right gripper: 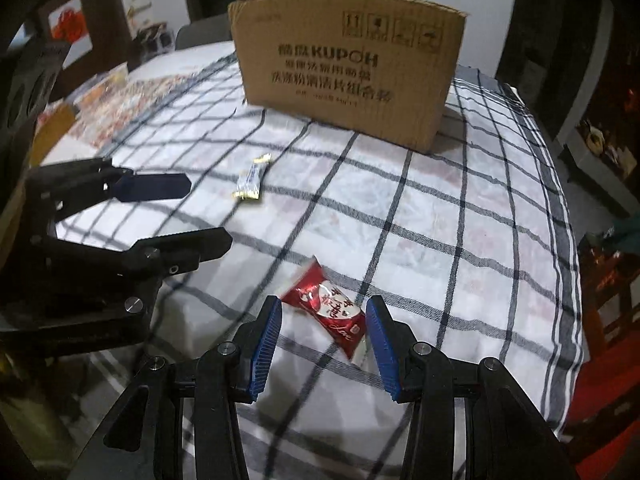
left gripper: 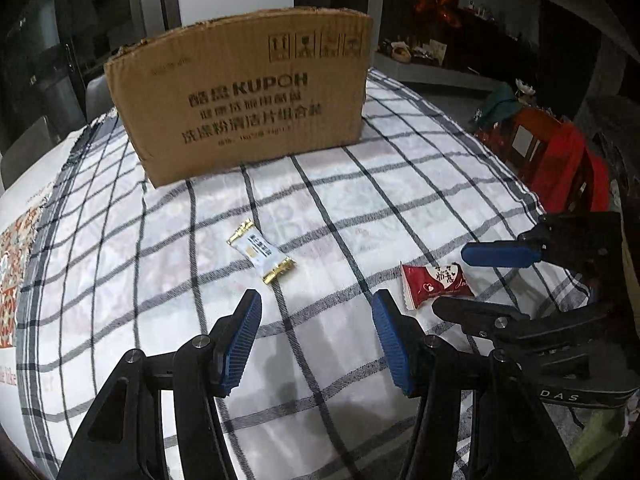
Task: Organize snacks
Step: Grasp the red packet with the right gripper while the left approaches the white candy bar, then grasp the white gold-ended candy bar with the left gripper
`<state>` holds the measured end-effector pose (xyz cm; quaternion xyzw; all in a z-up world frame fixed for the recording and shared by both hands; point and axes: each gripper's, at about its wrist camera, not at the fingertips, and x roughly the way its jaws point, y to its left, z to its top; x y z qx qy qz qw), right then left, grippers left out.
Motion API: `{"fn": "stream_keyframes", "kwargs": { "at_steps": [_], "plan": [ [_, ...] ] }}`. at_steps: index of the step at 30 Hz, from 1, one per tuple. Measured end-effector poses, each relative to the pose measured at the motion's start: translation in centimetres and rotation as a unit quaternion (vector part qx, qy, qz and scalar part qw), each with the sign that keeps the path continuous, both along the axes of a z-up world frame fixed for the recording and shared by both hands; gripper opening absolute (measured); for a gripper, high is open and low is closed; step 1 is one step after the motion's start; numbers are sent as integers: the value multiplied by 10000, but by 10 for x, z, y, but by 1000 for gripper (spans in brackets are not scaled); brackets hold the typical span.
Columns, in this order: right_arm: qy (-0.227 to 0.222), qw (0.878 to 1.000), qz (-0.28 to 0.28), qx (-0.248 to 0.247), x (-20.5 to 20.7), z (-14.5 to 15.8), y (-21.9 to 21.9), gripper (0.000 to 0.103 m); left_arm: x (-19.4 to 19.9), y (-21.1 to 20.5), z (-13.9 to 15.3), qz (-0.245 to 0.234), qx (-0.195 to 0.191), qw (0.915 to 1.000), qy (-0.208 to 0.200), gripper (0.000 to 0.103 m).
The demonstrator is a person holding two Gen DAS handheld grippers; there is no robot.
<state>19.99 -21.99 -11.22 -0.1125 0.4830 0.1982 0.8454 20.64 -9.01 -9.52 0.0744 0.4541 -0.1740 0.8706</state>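
A white snack bar with gold ends (left gripper: 261,256) lies flat on the checked tablecloth (left gripper: 340,184), just beyond the left gripper (left gripper: 316,312), whose jaws stand apart with nothing between them. Behind it, farther back on the table, a brown cardboard box (left gripper: 248,92) marked KUPOH stands upright (its top edge is ragged). To the right, a red candy packet (right gripper: 328,308) lies on the cloth between the blue pads (right gripper: 267,344) of the right gripper (right gripper: 324,316); those jaws are also apart, and whether the right pad touches the wrapper's end cannot be told. The two snacks are well apart, both in front of the box.
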Motion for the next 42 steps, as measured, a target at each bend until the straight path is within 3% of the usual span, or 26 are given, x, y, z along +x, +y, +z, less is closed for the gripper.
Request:
{"fn": "stream_keyframes", "kwargs": {
  "at_steps": [11,15,19,32,42],
  "plan": [
    [100,9977,624,-244,16,-13,9,44,9,1,-10,99,29,9997,202,56],
    [204,9985,491,-101,19,-18,2,30,12,3,-12,159,29,9996,243,56],
    [109,9992,381,34,16,-17,0,24,12,2,-12,161,54,9996,234,56],
    [-122,9934,-611,967,36,7,6,24,29,27,-5,499,-157,9983,274,56],
    [-463,9875,-993,1135,54,16,12,24,55,33,-10,824,-412,9950,380,38]
  ]
}}
